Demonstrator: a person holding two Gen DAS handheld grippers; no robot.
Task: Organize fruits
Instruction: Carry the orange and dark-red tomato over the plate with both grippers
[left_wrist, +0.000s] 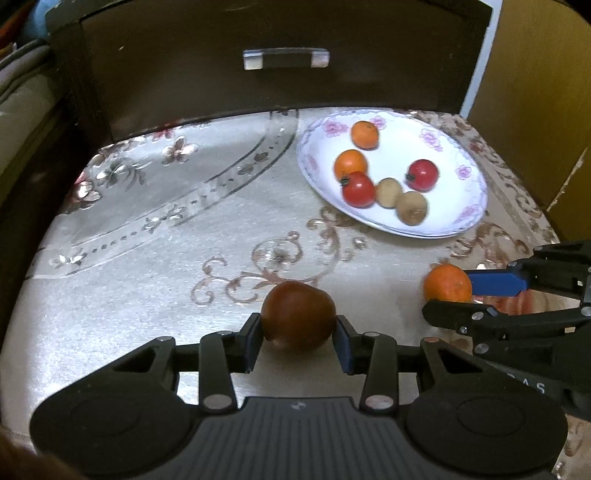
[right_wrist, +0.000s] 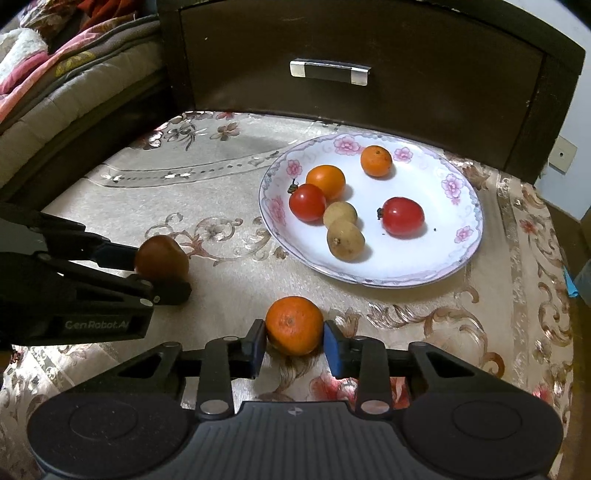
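Observation:
A dark red tomato (left_wrist: 297, 319) rests on the patterned cloth with my left gripper (left_wrist: 299, 334) shut on it, a blue pad pressed to each side. To its right, my right gripper (right_wrist: 295, 345) is shut on a small orange mandarin (right_wrist: 294, 325), which also sits on the cloth. In the left wrist view the same mandarin (left_wrist: 447, 284) shows between the right gripper's (left_wrist: 448, 293) fingers. A white flowered plate (right_wrist: 424, 177) farther back holds two mandarins, two red tomatoes and two tan round fruits.
A dark wooden drawer front (right_wrist: 369, 55) with a metal handle (right_wrist: 330, 72) rises right behind the table. Bedding (right_wrist: 55, 74) lies to the left. The cloth-covered table (left_wrist: 147, 221) ends close on the left and right sides.

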